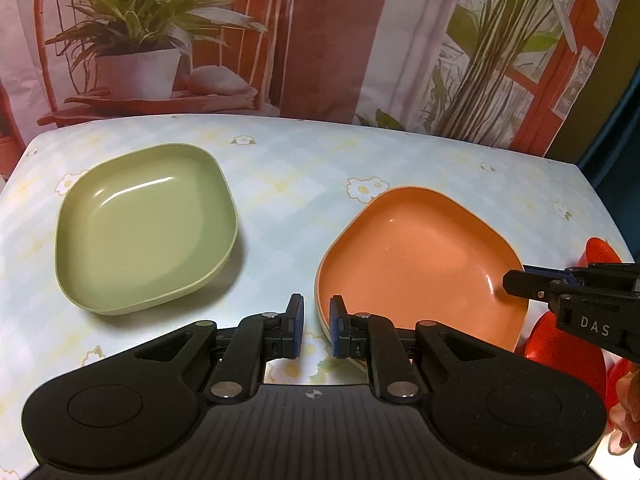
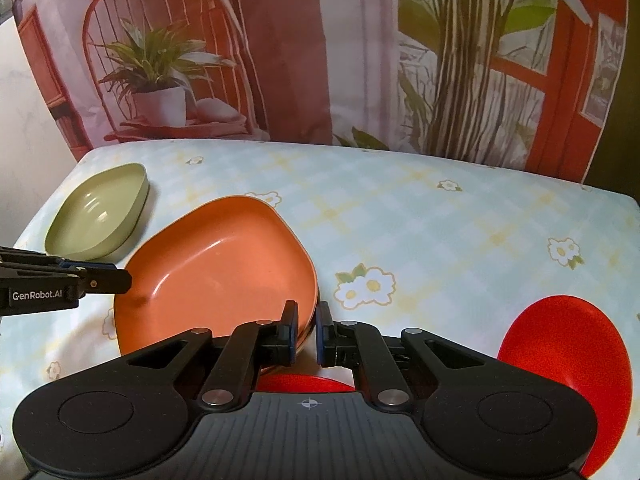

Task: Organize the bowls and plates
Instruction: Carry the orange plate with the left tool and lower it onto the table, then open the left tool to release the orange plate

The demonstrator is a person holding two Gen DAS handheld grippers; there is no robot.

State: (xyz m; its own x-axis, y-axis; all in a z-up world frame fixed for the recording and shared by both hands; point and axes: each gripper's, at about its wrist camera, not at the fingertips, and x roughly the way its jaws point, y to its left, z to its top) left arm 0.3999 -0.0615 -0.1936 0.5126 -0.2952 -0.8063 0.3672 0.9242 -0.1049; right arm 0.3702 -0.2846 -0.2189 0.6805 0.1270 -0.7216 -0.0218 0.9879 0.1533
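An orange square plate (image 1: 416, 256) is held over the flowered tablecloth between both grippers. My left gripper (image 1: 317, 320) is shut on the plate's near-left rim, which lies against the right-hand pad. In the right wrist view it reaches in from the left as the left gripper (image 2: 120, 278). My right gripper (image 2: 307, 324) is shut on the opposite rim of the orange plate (image 2: 216, 264); the left wrist view has it as the right gripper (image 1: 510, 282). A green square bowl (image 1: 144, 228) sits empty on the table to the left, apart from both grippers.
Red dishes lie at the table's near right: a red plate (image 2: 568, 360) and another red piece (image 2: 304, 384) under my right gripper. A printed curtain (image 1: 320, 40) hangs behind the far edge. The tablecloth (image 2: 440, 220) spreads bare beyond the orange plate.
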